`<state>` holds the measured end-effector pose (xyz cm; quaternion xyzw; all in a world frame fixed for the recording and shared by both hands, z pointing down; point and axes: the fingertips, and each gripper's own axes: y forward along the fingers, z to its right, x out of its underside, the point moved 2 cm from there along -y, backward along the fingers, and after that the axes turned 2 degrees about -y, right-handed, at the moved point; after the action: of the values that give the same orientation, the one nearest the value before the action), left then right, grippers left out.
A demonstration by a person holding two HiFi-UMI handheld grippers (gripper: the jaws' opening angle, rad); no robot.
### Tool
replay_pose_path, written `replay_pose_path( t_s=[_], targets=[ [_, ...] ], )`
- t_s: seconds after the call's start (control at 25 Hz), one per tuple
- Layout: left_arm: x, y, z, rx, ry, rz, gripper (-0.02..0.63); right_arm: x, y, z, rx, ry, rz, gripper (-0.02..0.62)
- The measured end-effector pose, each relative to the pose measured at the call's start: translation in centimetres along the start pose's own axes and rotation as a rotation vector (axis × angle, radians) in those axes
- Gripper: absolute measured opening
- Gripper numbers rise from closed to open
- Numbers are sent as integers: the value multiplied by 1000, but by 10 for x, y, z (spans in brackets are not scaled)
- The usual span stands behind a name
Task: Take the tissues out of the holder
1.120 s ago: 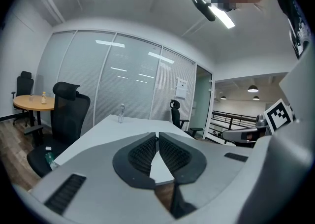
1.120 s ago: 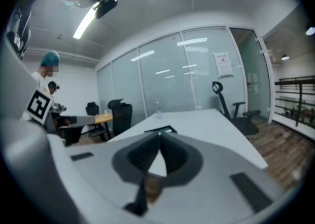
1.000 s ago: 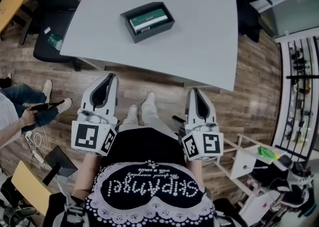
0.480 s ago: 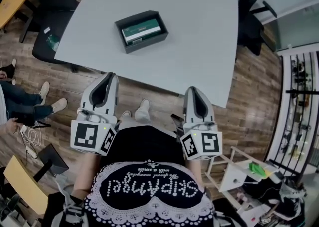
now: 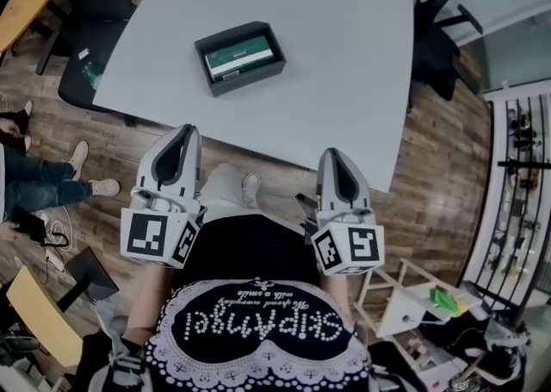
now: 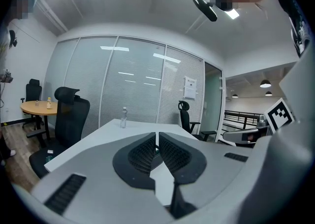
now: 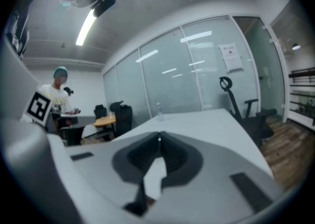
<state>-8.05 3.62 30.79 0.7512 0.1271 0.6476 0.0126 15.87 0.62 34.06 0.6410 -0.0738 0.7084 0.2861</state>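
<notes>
Tissues in a green pack, lying flat inside the dark holder on the pale surface, well ahead of both tools. Placed beyond the left tool and slightly to its right, and well off to the left of the right tool. Both held low over the wood floor, short of the near edge, side by side and apart. Left tool clenched, tips together, nothing between the jaws. Right tool likewise clenched and empty. Farther ahead, at the far end, a small bottle standing upright.
</notes>
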Motion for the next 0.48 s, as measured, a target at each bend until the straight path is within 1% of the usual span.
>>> replay_pose_path(
  t_s=[0.24, 0.48],
  targets=[
    [-1, 15, -1, 8, 0, -10, 43, -1, 11, 7, 8, 10, -7, 35],
    [-8, 38, -12, 28, -4, -14, 43, -8, 31, 11, 29, 17, -9, 35]
  ],
)
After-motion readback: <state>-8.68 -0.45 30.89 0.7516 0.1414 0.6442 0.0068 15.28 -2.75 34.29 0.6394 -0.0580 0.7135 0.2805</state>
